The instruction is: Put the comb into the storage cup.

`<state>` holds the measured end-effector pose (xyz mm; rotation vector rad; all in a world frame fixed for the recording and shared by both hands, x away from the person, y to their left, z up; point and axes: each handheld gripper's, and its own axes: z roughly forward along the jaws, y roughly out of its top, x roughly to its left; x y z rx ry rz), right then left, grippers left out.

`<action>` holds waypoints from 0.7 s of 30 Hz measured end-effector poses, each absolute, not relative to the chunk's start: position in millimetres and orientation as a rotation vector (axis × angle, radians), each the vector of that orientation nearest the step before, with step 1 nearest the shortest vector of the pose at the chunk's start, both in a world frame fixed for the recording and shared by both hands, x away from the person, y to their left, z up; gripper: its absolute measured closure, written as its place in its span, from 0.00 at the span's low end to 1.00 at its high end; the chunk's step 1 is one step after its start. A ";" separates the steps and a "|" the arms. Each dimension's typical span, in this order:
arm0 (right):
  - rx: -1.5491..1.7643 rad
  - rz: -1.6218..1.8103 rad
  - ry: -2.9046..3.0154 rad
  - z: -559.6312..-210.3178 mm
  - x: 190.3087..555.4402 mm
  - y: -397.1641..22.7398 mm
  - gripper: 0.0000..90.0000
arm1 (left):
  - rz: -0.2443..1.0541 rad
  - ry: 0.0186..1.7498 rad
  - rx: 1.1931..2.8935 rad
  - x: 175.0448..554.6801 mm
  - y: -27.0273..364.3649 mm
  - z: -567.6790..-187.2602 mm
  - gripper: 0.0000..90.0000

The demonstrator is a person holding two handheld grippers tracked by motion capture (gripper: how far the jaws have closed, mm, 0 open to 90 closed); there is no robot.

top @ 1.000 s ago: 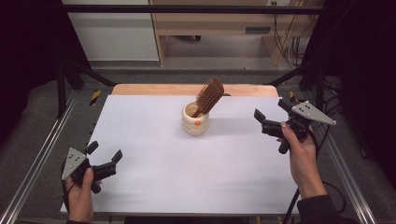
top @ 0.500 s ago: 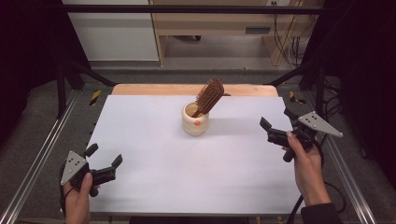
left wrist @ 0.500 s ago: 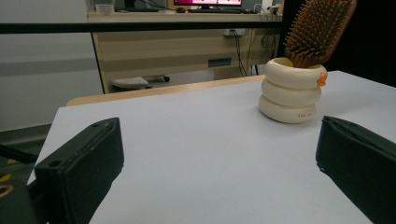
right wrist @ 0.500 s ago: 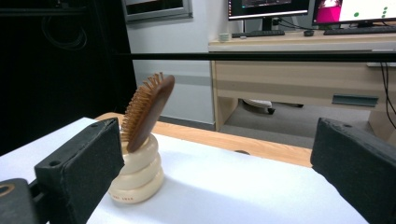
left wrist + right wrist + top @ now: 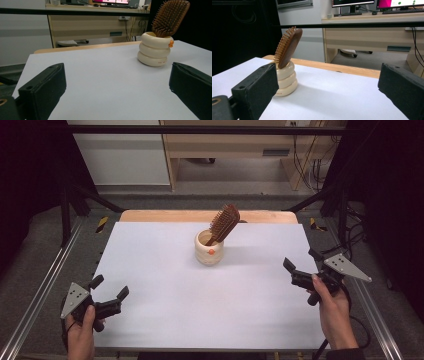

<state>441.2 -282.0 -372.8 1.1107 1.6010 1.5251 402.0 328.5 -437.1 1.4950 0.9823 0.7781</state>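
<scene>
A cream ringed holder (image 5: 209,250) (image 5: 154,50) (image 5: 285,80) stands upright at the middle back of the white table (image 5: 165,285). A brown wooden hairbrush (image 5: 223,223) (image 5: 170,17) (image 5: 288,47) leans in it, handle down, head tilted to the right. My left gripper (image 5: 109,287) (image 5: 117,95) rests open at the table's front left corner, nothing between its jaws. My right gripper (image 5: 302,260) (image 5: 327,97) is held open at the right edge, also empty, well away from the holder.
Metal rails (image 5: 40,295) run along both sides of the table. A wooden strip (image 5: 200,215) borders the far edge. Beyond stands a desk (image 5: 372,27) with monitors and cables. Wide bare tabletop lies between both grippers and the holder.
My right gripper has drawn back toward the person and lower along the right edge. My left gripper has shifted slightly back at the front left corner. Holder and brush have not moved.
</scene>
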 end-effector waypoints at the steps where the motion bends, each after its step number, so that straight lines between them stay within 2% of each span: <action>1: 1.111 1.520 1.604 -374.4 440.2 -282.3 0.03 | 0.776 0.983 1.494 402.1 328.9 -437.2 0.01; 21: 1.129 1.492 1.641 -408.3 423.7 -285.5 0.03 | 0.764 0.976 1.494 402.0 329.9 -437.4 0.01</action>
